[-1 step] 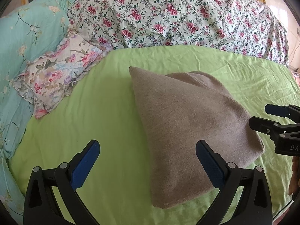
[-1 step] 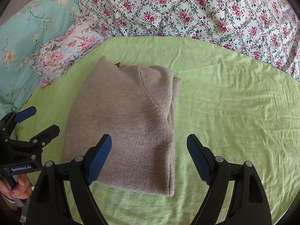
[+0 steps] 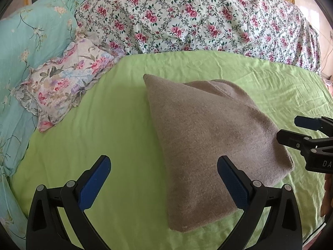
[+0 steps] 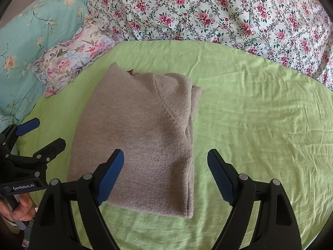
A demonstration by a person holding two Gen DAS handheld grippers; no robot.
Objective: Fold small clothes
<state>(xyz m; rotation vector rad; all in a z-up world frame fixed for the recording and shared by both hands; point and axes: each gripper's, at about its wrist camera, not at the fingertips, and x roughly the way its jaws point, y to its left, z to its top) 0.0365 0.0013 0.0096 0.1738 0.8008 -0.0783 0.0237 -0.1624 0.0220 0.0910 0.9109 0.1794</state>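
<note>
The grey knit top (image 4: 137,137) is already down to a compact rectangle, lying flat in the middle of the green sheet (image 4: 260,125) on the bed. So my guess is the folding is basically done and what's left is a tidy-up or one last fold in half.

If you go for another fold, I'd pinch the two near corners at once, one per side, lift only enough to clear the layers underneath, and carry them over to the far edge together. Thick knit like this probably wants to spring open, so pressing the crease down after seems smart. Grabbing just the top layer is the risk, since the stack on the right edge would slide apart.

Both tools are wide open and holding nothing. The left gripper (image 3: 164,179) hangs over the top's left edge, one jaw above the sheet and one above the fabric. The right gripper (image 4: 166,173) straddles the near right corner the same way.

The right wrist view shows the curved seam and the stacked layer edges along the right side, plus a small bit of something poking out at the far edge, can't tell what. The left wrist view hides all that, but it shows the clean folded left edge better.

Past the sheet there's a small floral pillow (image 3: 62,83), a teal quilt (image 3: 31,41) and a rose-print blanket (image 4: 208,10).
</note>
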